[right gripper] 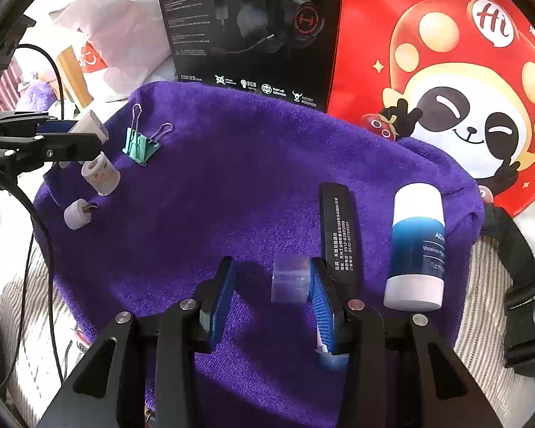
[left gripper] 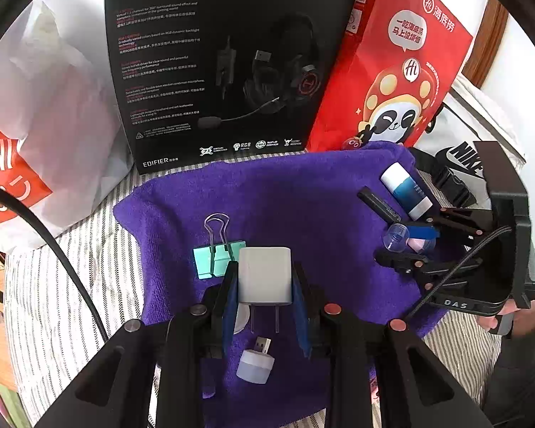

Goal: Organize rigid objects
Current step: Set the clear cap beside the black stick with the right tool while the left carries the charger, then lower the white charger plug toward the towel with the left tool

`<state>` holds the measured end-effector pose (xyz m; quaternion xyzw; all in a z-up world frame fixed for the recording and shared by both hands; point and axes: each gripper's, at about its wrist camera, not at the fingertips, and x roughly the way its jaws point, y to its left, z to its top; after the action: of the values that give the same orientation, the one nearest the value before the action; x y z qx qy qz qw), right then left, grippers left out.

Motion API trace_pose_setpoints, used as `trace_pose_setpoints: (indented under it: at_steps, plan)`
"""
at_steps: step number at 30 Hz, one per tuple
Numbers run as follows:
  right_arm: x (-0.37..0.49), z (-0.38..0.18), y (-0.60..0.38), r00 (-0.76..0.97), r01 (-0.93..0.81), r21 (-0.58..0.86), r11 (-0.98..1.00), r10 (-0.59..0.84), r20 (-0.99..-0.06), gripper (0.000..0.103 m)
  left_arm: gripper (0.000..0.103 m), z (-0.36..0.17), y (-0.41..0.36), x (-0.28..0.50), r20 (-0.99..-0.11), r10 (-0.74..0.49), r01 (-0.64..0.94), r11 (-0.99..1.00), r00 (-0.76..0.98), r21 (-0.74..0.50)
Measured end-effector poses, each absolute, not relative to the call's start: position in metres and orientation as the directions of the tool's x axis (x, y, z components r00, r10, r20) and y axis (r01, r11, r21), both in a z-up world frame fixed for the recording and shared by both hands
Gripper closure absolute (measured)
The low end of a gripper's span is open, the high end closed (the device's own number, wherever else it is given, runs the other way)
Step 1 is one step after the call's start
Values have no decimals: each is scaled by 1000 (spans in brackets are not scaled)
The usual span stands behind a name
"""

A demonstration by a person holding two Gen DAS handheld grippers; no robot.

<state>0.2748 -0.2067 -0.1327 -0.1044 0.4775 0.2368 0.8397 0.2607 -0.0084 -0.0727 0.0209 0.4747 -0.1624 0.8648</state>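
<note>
My left gripper is shut on a white wall charger, held above the purple towel; it also shows at the left edge of the right wrist view. A small white USB plug lies under it, a green binder clip to its left. My right gripper is open; a clear plastic cap rests against its right finger. A black stick and a blue-and-white Vaseline stick lie to its right. A white cylinder stands near the left gripper.
A black headset box and a red panda bag stand behind the towel. A white shopping bag is at the left, a Nike bag with a black strap at the right. Striped bedding lies underneath.
</note>
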Motion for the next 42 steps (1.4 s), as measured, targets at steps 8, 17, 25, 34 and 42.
trace_pose_setpoints:
  at_steps: [8, 17, 25, 34, 42]
  plan:
    - [266, -100, -225, 496, -483, 46, 875, 316, -809, 57, 77, -77, -14, 262, -827, -292, 315, 937, 480, -149]
    - [260, -75, -254, 561, -425, 61, 903, 315, -765, 57, 77, -102, -39, 267, -855, -171, 311, 950, 491, -11]
    - [260, -70, -264, 572, -409, 70, 910, 315, -757, 57, 77, -116, -49, 270, -862, -149, 325, 946, 484, 19]
    - [257, -69, -266, 572, -416, 65, 907, 316, -757, 57, 77, -123, -73, 266, -856, -94, 349, 931, 509, 105]
    - [254, -59, -284, 592, -395, 76, 915, 317, -741, 56, 68, -123, -82, 263, -858, -91, 350, 931, 505, 107]
